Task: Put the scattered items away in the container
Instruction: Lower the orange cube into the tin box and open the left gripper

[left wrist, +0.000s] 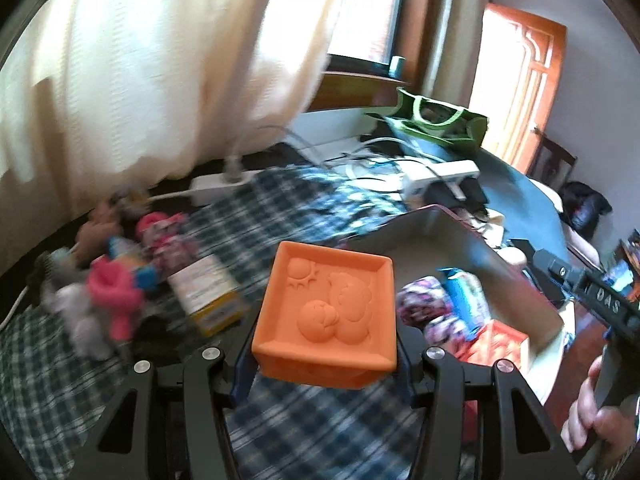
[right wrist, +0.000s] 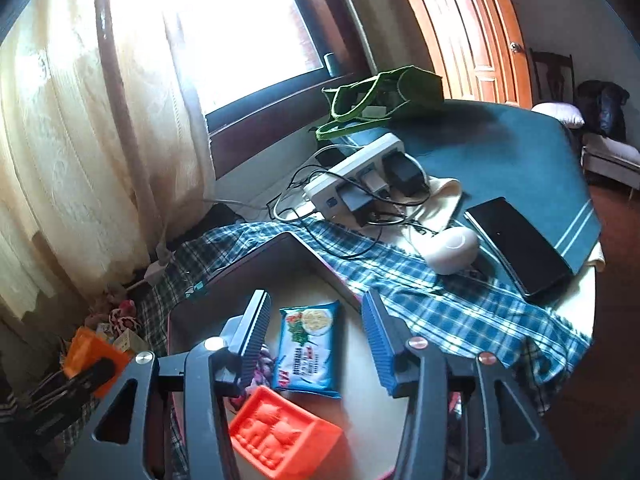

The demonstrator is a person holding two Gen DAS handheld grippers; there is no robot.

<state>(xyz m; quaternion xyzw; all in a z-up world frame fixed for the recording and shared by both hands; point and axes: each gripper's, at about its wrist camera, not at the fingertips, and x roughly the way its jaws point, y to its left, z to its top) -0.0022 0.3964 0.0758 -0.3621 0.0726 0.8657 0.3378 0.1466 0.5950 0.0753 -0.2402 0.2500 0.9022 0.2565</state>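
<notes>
Orange block [left wrist: 326, 316], embossed face up, sits clamped in the left hand-held gripper [left wrist: 326, 364]; right hand-held gripper [right wrist: 316, 344] hangs wide over the container [right wrist: 304, 256].

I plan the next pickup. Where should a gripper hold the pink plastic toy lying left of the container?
Likely across the narrow stem of the pink plastic toy, coming from above: its looped top looks wider and it lies flat on the checked cloth. Blur hides details.

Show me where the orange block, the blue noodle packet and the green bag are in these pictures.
orange block [left wrist: 326, 316]: left wrist view, on its embossed top face, held between the jaws.
blue noodle packet [right wrist: 308, 350]: right wrist view, on the middle of its printed front.
green bag [right wrist: 384, 96]: right wrist view, on its side panel.
</notes>
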